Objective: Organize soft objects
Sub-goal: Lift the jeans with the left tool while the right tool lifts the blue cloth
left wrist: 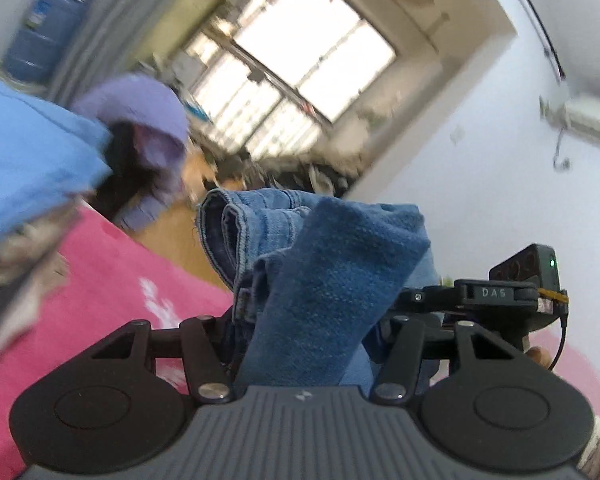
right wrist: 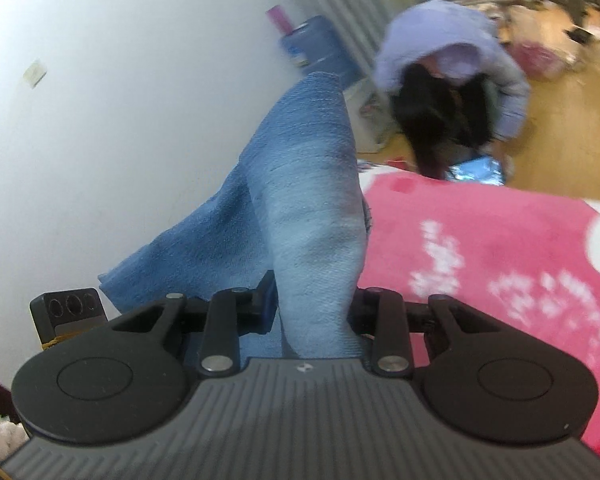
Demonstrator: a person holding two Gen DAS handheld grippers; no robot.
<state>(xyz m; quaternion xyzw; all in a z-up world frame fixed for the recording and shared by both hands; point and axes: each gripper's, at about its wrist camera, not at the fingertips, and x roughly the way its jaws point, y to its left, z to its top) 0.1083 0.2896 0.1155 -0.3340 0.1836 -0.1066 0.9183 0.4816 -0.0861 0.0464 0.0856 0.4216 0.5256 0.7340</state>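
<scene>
- The left gripper (left wrist: 306, 320) has its fingers clamped on a bunch of denim: the jeans (left wrist: 324, 248) rise straight out from between them, with a hemmed, double-stitched edge folded over at the top.
- The right gripper (right wrist: 316, 316) is likewise closed on denim, a paler stretch of the jeans (right wrist: 300, 184) that stands up from the fingers and drapes off to the left.
- It looks to be one garment held between both grippers and lifted clear of the pink blanket (left wrist: 112, 280) below; the cloth is crumpled, not laid flat.
- Judged from this, the jeans are picked up but not yet folded or put down, so the step is at an early or middle stage.
- A light blue cloth (left wrist: 28, 160) lies bunched at the left of the blanket, seemingly unsorted; the blur makes its state hard to read.
- Beyond the blanket a person in a purple hooded top (right wrist: 452, 52) bends over the wooden floor (right wrist: 572, 120).
- No finished stack shows in either view.
</scene>
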